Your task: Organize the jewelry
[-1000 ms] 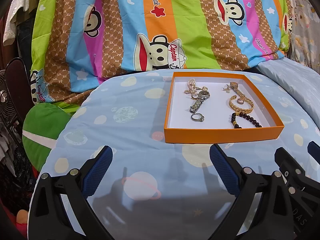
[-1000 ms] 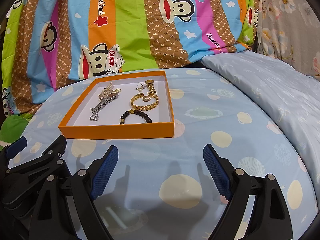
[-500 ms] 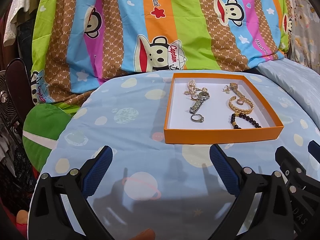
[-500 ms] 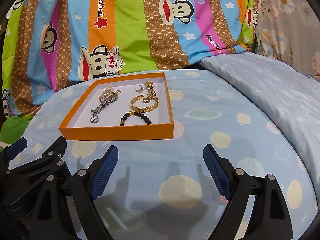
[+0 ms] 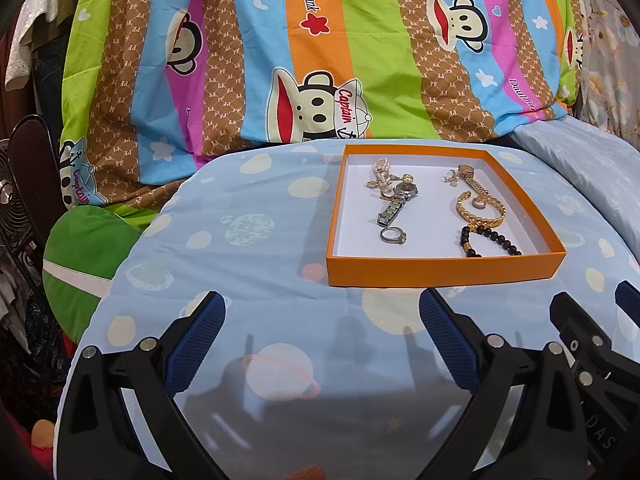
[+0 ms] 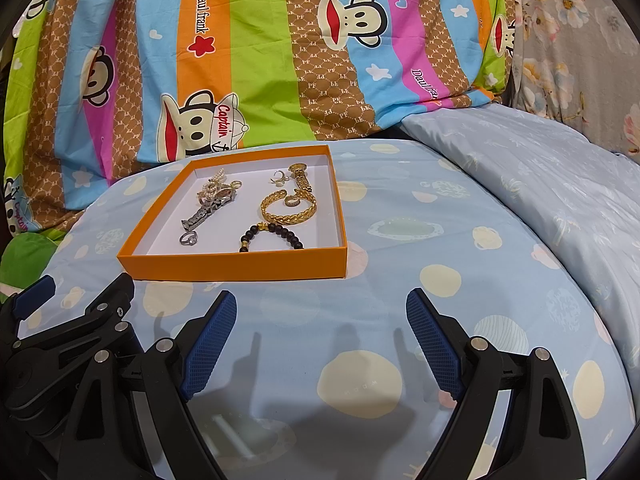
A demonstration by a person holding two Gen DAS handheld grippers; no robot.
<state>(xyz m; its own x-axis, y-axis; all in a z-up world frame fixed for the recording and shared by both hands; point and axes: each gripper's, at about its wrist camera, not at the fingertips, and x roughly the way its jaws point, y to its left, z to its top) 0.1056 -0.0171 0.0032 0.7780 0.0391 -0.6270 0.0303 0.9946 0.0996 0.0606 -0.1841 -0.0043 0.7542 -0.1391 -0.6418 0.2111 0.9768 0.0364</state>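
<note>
An orange tray (image 5: 440, 270) (image 6: 236, 269) sits on the light blue planet-print bed cover. In it lie a silver watch (image 5: 394, 204) (image 6: 208, 210), a silver ring (image 5: 393, 236) (image 6: 189, 239), a pearl piece (image 5: 382, 172), a gold bracelet (image 5: 484, 210) (image 6: 288, 210), a black bead bracelet (image 5: 490, 240) (image 6: 272, 234) and a gold watch (image 5: 472, 178). My left gripper (image 5: 322, 330) is open and empty, in front of the tray. My right gripper (image 6: 320, 334) is open and empty, in front and right of the tray. Each gripper shows at the other view's edge.
A striped monkey-print quilt (image 5: 320, 60) rises behind the tray. A pale blue pillow or folded cover (image 6: 540, 168) lies to the right. A green cushion (image 5: 84, 256) and a dark chair (image 5: 32, 168) stand off the bed's left edge.
Both grippers stay open and almost still. The views shift only very slightly; the jewelry in the tray has not moved.
</note>
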